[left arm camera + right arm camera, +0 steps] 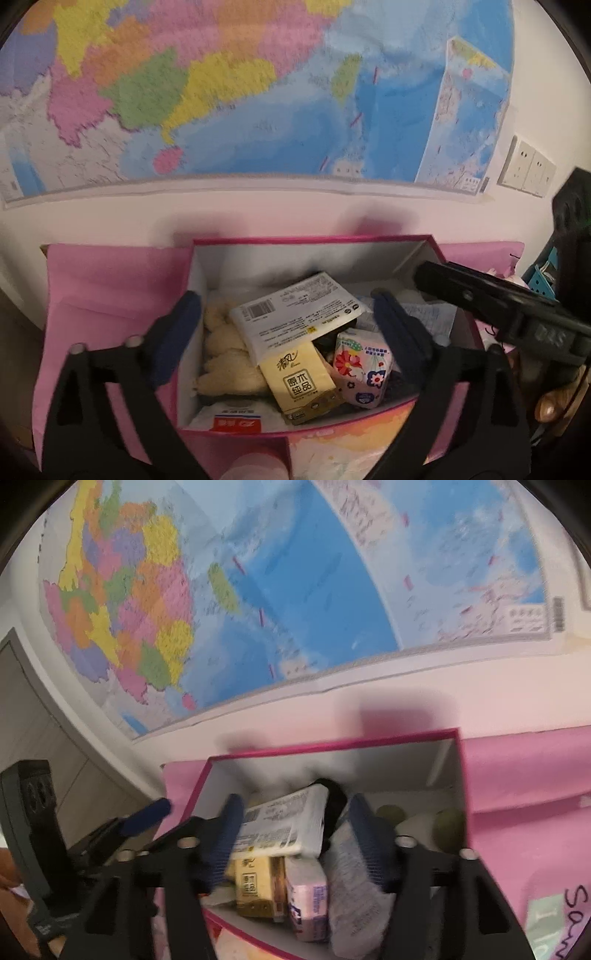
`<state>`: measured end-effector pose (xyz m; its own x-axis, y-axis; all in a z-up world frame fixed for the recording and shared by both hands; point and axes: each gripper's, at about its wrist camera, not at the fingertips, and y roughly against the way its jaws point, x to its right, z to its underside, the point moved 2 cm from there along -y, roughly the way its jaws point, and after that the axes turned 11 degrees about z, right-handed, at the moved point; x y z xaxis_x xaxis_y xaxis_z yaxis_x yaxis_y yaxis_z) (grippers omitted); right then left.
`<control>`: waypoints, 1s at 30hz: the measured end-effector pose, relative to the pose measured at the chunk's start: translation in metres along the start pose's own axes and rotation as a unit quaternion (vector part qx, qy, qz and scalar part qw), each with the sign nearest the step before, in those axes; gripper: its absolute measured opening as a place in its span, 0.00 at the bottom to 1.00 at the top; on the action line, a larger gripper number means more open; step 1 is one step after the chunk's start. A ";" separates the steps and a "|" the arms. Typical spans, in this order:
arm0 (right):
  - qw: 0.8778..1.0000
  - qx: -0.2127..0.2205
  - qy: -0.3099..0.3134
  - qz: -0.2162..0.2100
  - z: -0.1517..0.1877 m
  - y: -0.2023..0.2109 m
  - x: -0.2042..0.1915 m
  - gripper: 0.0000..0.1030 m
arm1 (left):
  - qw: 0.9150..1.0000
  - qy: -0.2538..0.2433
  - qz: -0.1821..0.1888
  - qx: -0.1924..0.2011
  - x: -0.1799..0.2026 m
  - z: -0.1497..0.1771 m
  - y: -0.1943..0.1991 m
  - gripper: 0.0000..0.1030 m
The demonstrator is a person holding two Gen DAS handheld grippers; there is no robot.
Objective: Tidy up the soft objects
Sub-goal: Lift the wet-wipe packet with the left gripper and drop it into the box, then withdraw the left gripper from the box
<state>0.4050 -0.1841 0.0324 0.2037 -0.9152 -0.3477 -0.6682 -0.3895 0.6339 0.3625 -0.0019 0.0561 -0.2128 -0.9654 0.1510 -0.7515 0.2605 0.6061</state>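
A pink-rimmed box (295,243) with a white inside stands against the wall. It holds a cream plush toy (225,354), a white printed pack (295,314), a yellow tissue pack (299,384) and a floral tissue pack (362,369). My left gripper (288,314) is open above the box and holds nothing. My right gripper (295,830) is open over the same box (332,746), its fingers either side of the white pack (284,823) and a grey soft item (354,893). The right gripper's body also shows in the left wrist view (498,306).
A pink cloth (110,288) covers the surface around the box. A large colourful map (258,92) hangs on the wall behind, with wall sockets (528,168) to its right. A grey door (33,716) is at the left in the right wrist view.
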 end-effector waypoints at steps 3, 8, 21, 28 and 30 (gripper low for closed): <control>1.000 0.028 0.005 0.012 0.004 0.021 -0.001 0.84 | 1.000 -0.012 -0.005 0.005 0.009 0.002 0.014 1.00; 0.997 0.073 0.022 0.023 0.017 0.063 -0.010 1.00 | 1.000 -0.024 -0.014 0.001 0.021 0.014 0.036 1.00; 0.990 0.121 0.057 0.042 0.105 0.160 -0.035 1.00 | 0.998 0.030 -0.059 0.021 0.005 0.110 0.128 1.00; 0.992 0.110 0.055 0.030 0.158 0.187 -0.042 1.00 | 0.997 0.044 -0.058 0.027 0.004 0.149 0.159 1.00; 0.992 0.110 0.051 0.028 0.170 0.195 -0.043 1.00 | 0.997 0.041 -0.056 0.033 0.007 0.158 0.168 1.00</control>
<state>0.1442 -0.2035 0.0530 0.2261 -0.9447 -0.2377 -0.8184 -0.3165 0.4796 0.1361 0.0380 0.0355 -0.0748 -0.9857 0.1509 -0.8076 0.1487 0.5707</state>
